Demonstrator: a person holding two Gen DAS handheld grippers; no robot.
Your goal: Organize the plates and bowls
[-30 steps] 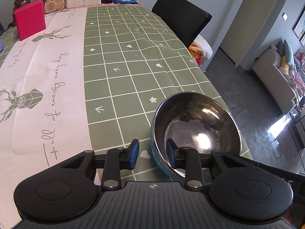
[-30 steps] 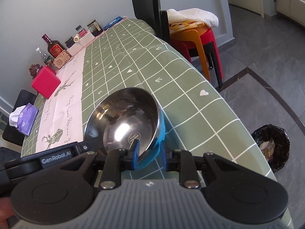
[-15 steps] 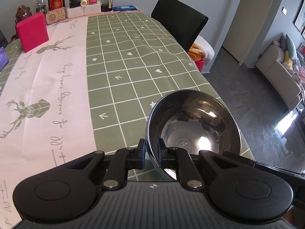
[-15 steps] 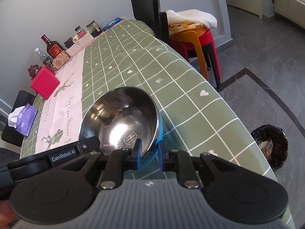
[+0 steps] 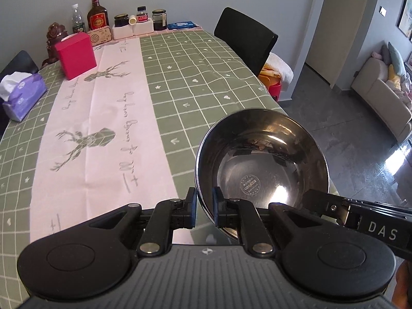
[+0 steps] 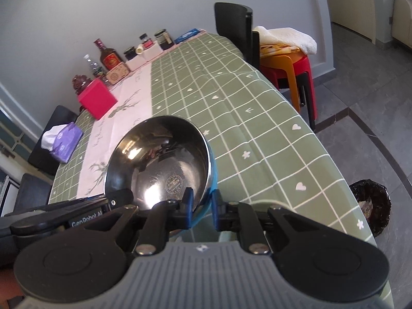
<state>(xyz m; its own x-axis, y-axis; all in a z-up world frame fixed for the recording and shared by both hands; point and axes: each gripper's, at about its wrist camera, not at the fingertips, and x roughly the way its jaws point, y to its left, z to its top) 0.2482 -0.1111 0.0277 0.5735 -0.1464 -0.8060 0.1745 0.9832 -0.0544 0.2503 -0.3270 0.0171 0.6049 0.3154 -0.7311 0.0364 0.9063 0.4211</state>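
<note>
A steel bowl [image 5: 262, 164] with a blue outer wall is held above the near end of the table. My left gripper [image 5: 204, 209] is shut on its near left rim, one finger inside and one outside. My right gripper [image 6: 202, 208] is shut on the opposite rim of the same bowl [image 6: 159, 164]. The right gripper's body also shows in the left wrist view [image 5: 360, 221], across the bowl. No plates are in view.
The table has a green checked cloth [image 5: 195, 77] with a pink runner [image 5: 108, 118]. A red box [image 5: 76, 55], a purple tissue pack [image 5: 23, 95], bottles and jars [image 5: 97, 18] stand at the far end. A black chair [image 5: 244, 37], stacked stools [image 6: 288, 61] and a bin [image 6: 370, 206] stand at the right side.
My left gripper has closed on the bowl's rim. Both grippers have lifted the bowl off the table.
</note>
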